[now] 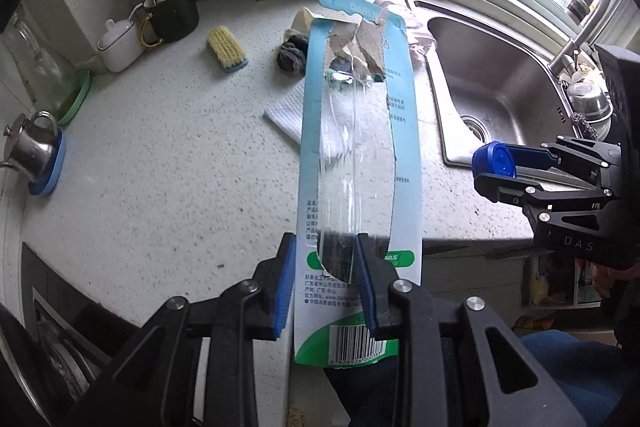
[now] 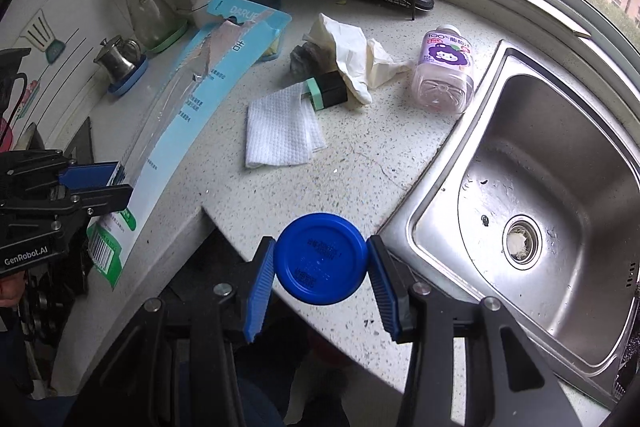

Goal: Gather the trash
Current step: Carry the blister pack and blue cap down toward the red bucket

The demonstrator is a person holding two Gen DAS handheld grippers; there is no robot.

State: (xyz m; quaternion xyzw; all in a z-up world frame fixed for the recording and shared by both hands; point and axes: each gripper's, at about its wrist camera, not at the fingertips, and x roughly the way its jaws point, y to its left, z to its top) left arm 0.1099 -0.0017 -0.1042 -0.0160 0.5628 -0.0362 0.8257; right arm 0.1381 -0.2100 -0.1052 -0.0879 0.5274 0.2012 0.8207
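Blue lid (image 2: 322, 258) pinched by right hand-held gripper (image 2: 322, 281); left hand-held gripper (image 1: 324, 281) clamps torn packaging (image 1: 360, 147).

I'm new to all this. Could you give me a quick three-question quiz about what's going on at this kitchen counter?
1. True or false: the left hand-held gripper is shut on a torn toothbrush package.
2. What does the right hand-held gripper hold? A) a scrub brush B) a blue bottle cap C) a spoon
3. Fill in: the pink juice bottle lies on its side on the counter, right beside the ____.

Key
1. True: its blue pads clamp the clear blister near the barcode end.
2. B: the cap sits between both pads.
3. Sink, which is steel and holds no dishes.
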